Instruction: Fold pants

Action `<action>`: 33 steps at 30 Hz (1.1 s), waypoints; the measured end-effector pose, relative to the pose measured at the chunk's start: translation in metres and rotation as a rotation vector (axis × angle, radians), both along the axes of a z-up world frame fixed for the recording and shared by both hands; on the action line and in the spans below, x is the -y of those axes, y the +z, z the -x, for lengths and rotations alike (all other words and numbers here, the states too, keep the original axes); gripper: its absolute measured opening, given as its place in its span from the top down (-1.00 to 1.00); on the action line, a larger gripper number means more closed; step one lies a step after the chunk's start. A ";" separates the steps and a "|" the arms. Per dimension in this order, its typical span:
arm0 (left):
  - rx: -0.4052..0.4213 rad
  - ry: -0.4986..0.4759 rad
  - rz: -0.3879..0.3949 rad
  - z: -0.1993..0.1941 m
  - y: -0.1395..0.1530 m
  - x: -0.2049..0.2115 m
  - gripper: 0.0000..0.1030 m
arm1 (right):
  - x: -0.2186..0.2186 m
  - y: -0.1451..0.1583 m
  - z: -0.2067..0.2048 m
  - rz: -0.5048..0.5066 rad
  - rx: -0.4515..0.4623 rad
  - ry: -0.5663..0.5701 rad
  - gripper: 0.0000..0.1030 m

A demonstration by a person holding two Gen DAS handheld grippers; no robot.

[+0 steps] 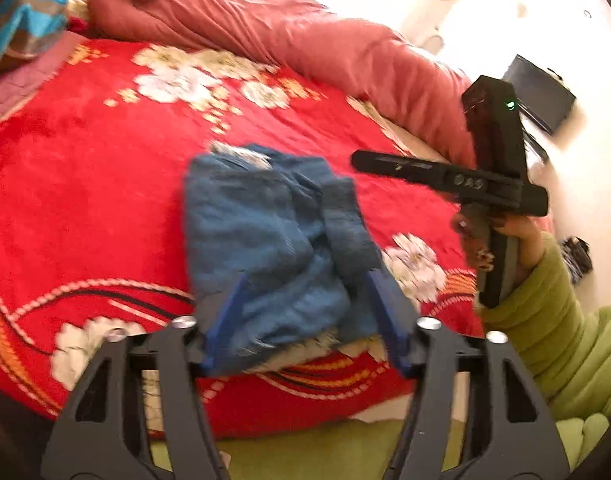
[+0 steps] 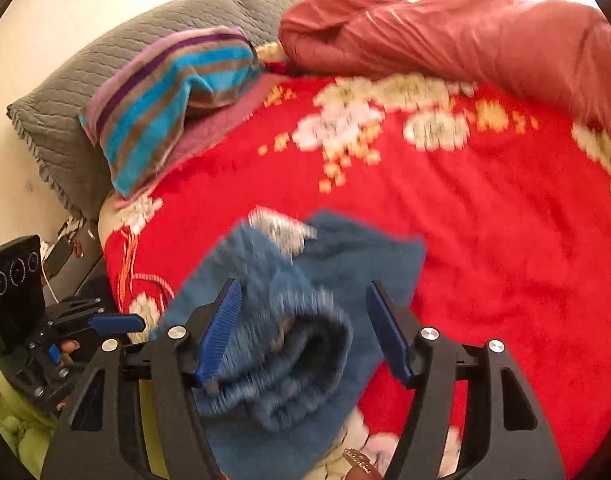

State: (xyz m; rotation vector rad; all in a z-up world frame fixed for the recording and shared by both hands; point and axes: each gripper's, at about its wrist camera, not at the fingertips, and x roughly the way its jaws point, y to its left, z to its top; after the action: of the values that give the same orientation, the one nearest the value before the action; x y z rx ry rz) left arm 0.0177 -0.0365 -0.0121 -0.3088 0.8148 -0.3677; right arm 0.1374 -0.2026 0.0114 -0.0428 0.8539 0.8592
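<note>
Red floral blanket [image 1: 85,184] covers the bed, with a rust-coloured quilt [image 1: 265,28] bunched along its far side and a striped pillow [image 2: 169,96] by the grey headboard cushion [image 2: 105,68]. Folded into a thick bundle, the blue pants [image 1: 257,240] lie on the blanket near the bed's near edge, just ahead of both my tongs. My left tongs [image 1: 305,312] stand apart with the bundle's near end between the blue pads, though blur keeps me from telling whether they touch it, and my right tongs [image 2: 303,332] stand apart around the rolled end, not pressing it.
</note>
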 end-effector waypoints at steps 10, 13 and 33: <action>-0.101 -0.058 -0.211 -0.011 -0.034 0.031 0.64 | -0.091 -0.027 -0.037 0.248 -0.023 0.229 0.20; -0.105 -0.061 -0.183 -0.008 -0.036 0.025 0.64 | -0.106 -0.042 -0.024 0.308 -0.034 0.307 0.20; -0.101 -0.053 -0.145 -0.007 -0.035 0.021 0.63 | -0.113 -0.031 -0.026 0.324 0.137 0.065 0.25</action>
State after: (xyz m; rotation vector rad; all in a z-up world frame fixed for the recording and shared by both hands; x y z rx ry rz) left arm 0.0250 -0.0573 -0.0475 -0.1715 0.9447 -0.3427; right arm 0.1635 -0.0899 -0.0197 -0.4100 0.8589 0.7623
